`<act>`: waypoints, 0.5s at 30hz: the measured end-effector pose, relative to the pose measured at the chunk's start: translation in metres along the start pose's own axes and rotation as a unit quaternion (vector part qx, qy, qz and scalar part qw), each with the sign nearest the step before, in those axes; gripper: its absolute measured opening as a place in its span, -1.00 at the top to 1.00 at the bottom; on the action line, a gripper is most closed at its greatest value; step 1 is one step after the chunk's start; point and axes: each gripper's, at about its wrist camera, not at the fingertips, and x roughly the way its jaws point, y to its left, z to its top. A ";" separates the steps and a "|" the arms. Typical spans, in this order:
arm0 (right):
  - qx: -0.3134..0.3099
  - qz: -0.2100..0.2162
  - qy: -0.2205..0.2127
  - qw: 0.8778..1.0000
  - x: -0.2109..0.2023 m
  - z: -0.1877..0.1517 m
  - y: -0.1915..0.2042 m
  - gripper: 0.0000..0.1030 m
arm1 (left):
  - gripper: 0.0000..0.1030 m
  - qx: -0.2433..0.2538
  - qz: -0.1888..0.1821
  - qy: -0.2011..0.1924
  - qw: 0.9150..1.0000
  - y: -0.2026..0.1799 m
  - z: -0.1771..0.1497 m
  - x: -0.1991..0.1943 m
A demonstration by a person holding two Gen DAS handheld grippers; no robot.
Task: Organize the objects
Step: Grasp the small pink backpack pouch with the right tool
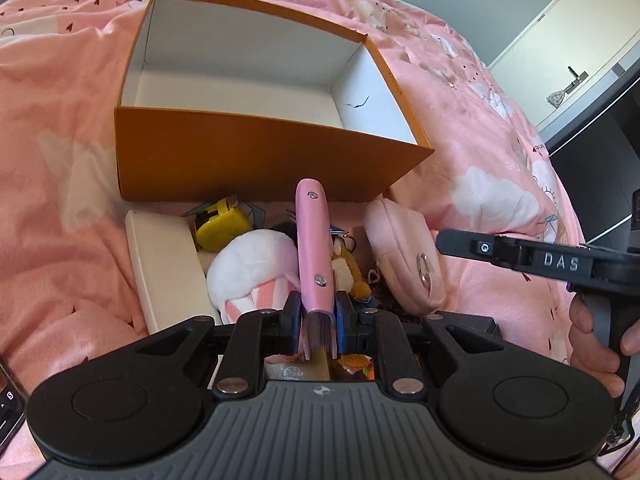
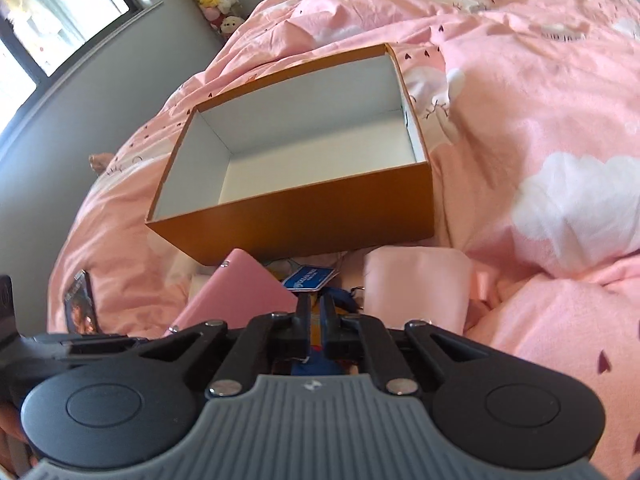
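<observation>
An open orange box [image 1: 256, 160] with a bare white inside rests on the pink bedding. My left gripper [image 1: 318, 304] is shut on a pink-handled tool [image 1: 314, 240] with two metal rivets, which sticks up in front of the box. Below it lie a yellow tape measure [image 1: 222, 226], a white and pink plush [image 1: 256, 268], a small brown plush [image 1: 344, 272] and a pink pouch [image 1: 404, 256]. My right gripper [image 2: 316, 300] is shut, hovering over a blue tag [image 2: 308, 278] beside the pouch [image 2: 416, 288]; nothing shows between its fingers. Its black tip [image 1: 444, 242] reaches in from the right.
A white flat lid [image 1: 164, 264] lies left of the pile. A phone [image 1: 8, 400] sits at the lower left edge, and a dark card [image 2: 80, 304] on the bedding. Rumpled pink duvet [image 2: 540, 160] surrounds the box. A hand [image 1: 592, 340] holds the right gripper's handle.
</observation>
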 end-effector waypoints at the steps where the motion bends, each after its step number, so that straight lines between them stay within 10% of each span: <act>1: -0.017 -0.011 0.004 1.000 0.002 -0.001 -0.001 0.88 | 0.60 0.007 0.005 0.005 1.000 -0.002 0.000 0.002; 7: -0.081 -0.052 0.061 0.993 0.011 -0.013 -0.009 0.77 | 0.46 0.032 0.025 0.012 0.999 -0.005 0.000 0.006; 15: -0.165 -0.069 0.118 0.977 0.027 -0.032 -0.004 0.14 | 0.17 0.052 0.028 0.018 0.998 -0.001 0.011 0.015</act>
